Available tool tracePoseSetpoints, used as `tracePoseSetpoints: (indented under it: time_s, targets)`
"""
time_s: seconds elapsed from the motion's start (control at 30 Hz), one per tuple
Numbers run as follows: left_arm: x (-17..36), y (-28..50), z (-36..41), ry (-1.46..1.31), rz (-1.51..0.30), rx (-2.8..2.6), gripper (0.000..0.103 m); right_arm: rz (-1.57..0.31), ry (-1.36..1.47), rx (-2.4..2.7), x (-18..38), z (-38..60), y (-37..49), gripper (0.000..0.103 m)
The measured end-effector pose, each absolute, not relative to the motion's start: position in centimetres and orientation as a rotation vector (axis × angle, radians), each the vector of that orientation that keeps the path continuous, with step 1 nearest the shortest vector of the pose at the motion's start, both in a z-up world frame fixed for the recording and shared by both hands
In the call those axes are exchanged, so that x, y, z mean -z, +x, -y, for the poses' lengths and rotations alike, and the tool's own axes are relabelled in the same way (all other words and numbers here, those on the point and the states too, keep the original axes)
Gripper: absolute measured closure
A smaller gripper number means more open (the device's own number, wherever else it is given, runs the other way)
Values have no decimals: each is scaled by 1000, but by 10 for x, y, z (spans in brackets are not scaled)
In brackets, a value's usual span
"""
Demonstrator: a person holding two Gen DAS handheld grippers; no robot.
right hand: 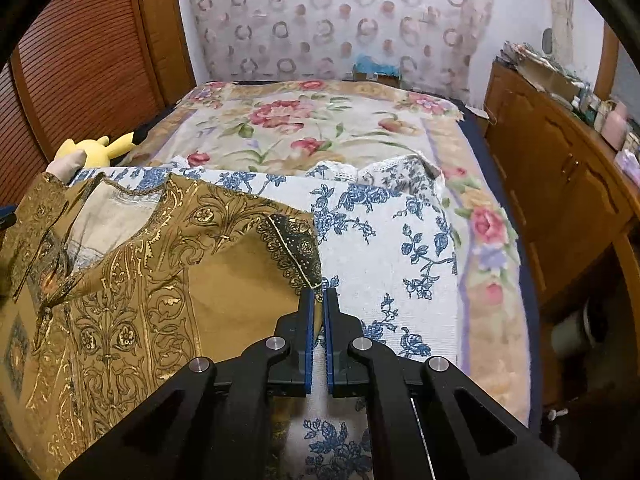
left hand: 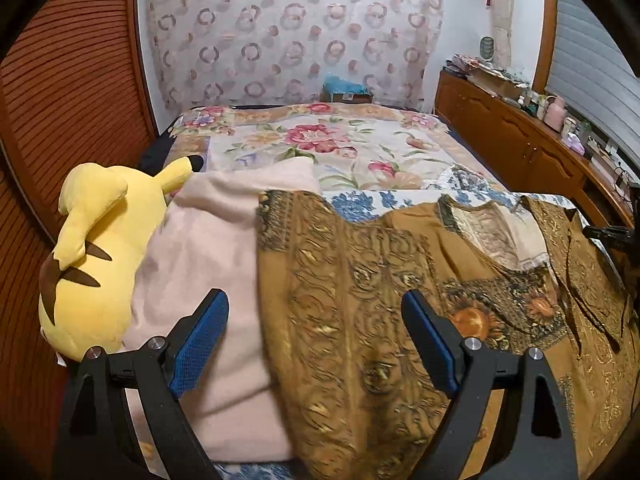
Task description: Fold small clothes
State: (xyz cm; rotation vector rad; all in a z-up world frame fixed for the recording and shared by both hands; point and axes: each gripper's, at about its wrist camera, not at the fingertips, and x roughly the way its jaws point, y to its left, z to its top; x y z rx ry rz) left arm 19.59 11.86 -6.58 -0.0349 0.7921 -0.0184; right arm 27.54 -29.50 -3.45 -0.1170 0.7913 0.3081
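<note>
So the thing being folded is a mustard-brown garment with gold scrollwork print and a dark lace-pattern trim on the sleeve edge; it lies spread flat on the bed, on top of a white cloth with blue flowers that covers the near part of the bed; the neckline opening shows a pale lining, toward the far edge of the garment. The right hand-held gripper is clenched tight on the garment's sleeve corner, right where the dark trim ends; the blue pads are pinched together with the fabric edge between them, pretty clear in the right wrist view. The left hand-held gripper is wide apart and grasping nothing; its blue pads hang over the other side of the garment, one finger above the brown cloth and the other above a pale pink blanket that sits just beside the garment's edge. A yellow plush toy lies against the pink blanket, on the side away from the garment; beyond the garment the bed has a big rose-print bedspread; a wooden cabinet loaded with clutter runs along the far side of the bed from the toy.
</note>
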Motion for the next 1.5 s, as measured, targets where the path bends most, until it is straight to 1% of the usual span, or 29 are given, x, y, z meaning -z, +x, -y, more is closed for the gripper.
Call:
tracePoseSetpoints:
  time_s: [0.03, 0.1, 0.13, 0.2, 0.27, 0.33, 0.37, 0.43, 0.5, 0.63, 0.73, 0.9, 0.97, 1.0, 1.03, 1.07, 1.13, 1.2, 1.3, 1.5]
  targets:
    - [66, 197, -120, -35, -790, 28, 15, -791, -117, -308, 36, 295, 277, 97]
    - [66, 201, -124, -41, -791, 43, 26, -773, -118, -300, 34, 295, 277, 93]
    - [66, 204, -127, -45, -793, 47, 28, -766, -121, -296, 35, 295, 277, 88]
    - [66, 207, -129, -45, -791, 47, 39, -759, -115, -294, 36, 297, 279, 87]
    - [65, 214, -133, -43, -795, 42, 44, -760, -106, -303, 37, 298, 281, 83]
    - [65, 221, -136, -41, -803, 38, 46, -760, -116, -320, 37, 295, 279, 72]
    - [66, 224, -137, -41, -809, 39, 48, -759, -127, -324, 37, 293, 278, 70]
    - [67, 230, -139, -38, -821, 37, 52, -758, -156, -329, 38, 287, 276, 58]
    - [68, 234, -141, -39, -831, 41, 57, -760, -166, -322, 38, 284, 277, 52]
    - [68, 237, -143, -61, -837, 66, 61, -764, -165, -320, 38, 285, 281, 46]
    - [69, 238, -142, -72, -850, 82, 61, -762, -166, -316, 36, 283, 285, 45]
    - [71, 234, -137, -66, -867, 97, 61, -786, -172, -319, 34, 279, 290, 46]
    - [71, 232, -136, -67, -867, 104, 63, -790, -180, -324, 34, 275, 290, 50]
    - [71, 232, -135, -66, -866, 116, 72, -789, -184, -336, 33, 273, 290, 60]
    - [71, 232, -133, -66, -865, 124, 78, -787, -195, -356, 32, 271, 290, 69]
    - [71, 231, -132, -67, -866, 130, 86, -784, -212, -363, 32, 268, 290, 72]
    - [69, 227, -127, -63, -863, 138, 94, -785, -245, -365, 30, 260, 289, 91]
    - [62, 220, -121, -60, -842, 156, 98, -778, -258, -376, 25, 253, 284, 96]
    - [49, 203, -110, -52, -804, 187, 99, -718, -251, -407, 12, 247, 264, 99]
    - [30, 158, -93, -43, -738, 230, 99, -607, -193, -448, -17, 249, 208, 100]
